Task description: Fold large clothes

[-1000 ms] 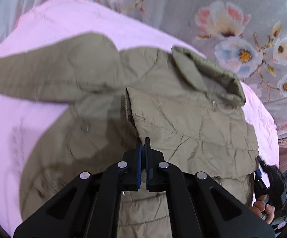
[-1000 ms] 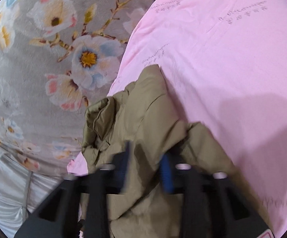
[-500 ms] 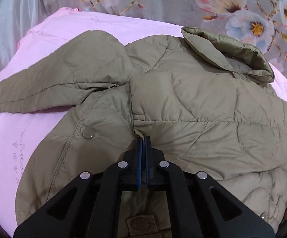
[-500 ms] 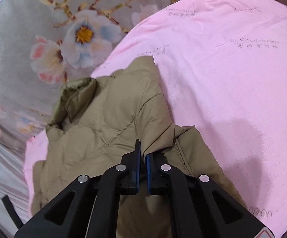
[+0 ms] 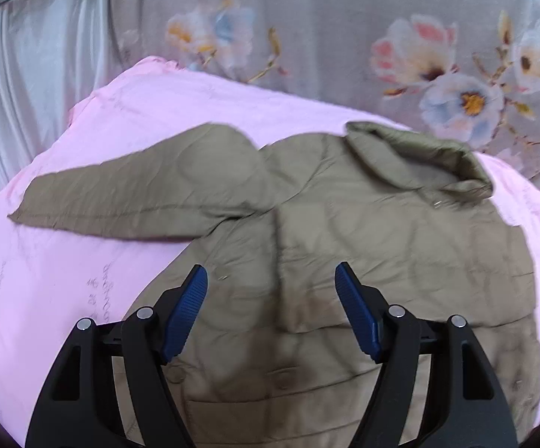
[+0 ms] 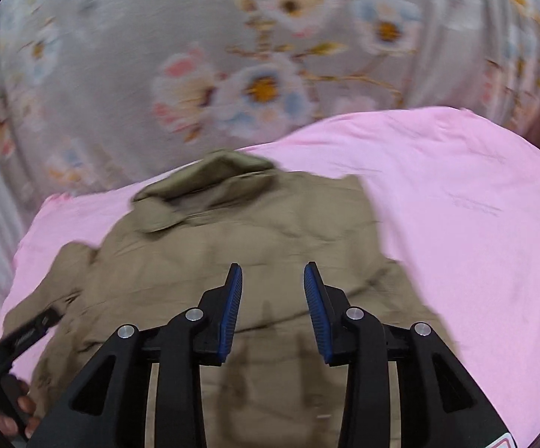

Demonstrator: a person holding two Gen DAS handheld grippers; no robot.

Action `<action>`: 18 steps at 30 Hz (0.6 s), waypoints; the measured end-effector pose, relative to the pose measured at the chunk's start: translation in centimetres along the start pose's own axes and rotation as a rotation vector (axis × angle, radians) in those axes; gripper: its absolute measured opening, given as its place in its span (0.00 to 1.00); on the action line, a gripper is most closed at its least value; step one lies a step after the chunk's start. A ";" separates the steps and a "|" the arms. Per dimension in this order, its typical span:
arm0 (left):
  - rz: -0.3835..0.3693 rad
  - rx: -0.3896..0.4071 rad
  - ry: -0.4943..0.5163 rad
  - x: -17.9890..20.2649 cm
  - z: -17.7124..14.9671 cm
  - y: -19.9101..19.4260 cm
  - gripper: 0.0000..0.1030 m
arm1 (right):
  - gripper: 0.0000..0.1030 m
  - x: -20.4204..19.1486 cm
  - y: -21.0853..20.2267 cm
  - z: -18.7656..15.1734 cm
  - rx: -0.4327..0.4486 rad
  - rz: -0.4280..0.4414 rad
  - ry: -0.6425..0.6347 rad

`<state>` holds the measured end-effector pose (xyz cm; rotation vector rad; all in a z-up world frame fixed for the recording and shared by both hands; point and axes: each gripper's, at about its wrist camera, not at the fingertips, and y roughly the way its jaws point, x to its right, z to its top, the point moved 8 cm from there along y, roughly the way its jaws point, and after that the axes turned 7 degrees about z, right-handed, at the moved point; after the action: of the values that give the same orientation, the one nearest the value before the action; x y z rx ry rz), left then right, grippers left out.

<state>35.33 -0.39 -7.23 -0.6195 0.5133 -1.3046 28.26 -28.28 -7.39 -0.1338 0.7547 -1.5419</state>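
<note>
The olive quilted jacket [image 5: 363,231] lies spread on the pink bed cover [image 5: 83,261], collar [image 5: 419,153] toward the floral curtain [image 5: 344,37] at the far edge. Left tongs [image 5: 271,280] gape wide and right tongs [image 6: 273,280] stand moderately open; both hold nothing. Only the left view shows the outstretched sleeve [image 5: 139,201]; only the right view shows a hand [image 6: 19,410].
</note>
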 end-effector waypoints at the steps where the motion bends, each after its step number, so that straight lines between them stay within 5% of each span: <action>1: -0.010 0.001 0.008 0.8 0.4 -0.3 0.67 | 0.34 -2.0 0.8 -0.2 -0.024 0.039 -0.027; 5: 0.021 -0.011 0.073 3.6 0.3 1.4 0.66 | 0.27 -6.3 4.9 -1.9 -0.124 0.062 -0.102; 10: 0.061 -0.107 0.136 4.8 -3.3 6.3 0.68 | 0.21 -6.2 9.2 -5.3 -0.259 0.019 -0.101; 14: -0.013 -0.123 0.071 4.1 -4.3 7.3 0.70 | 0.20 -5.6 9.7 -6.3 -0.282 0.017 -0.091; 18: 0.024 -0.106 0.108 4.5 -4.7 7.4 0.72 | 0.20 -6.2 10.2 -6.9 -0.279 -0.030 -0.142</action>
<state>38.44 -4.30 -15.69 -0.6307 0.6799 -1.2991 34.25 -19.28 -15.89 -0.4582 0.8538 -1.4327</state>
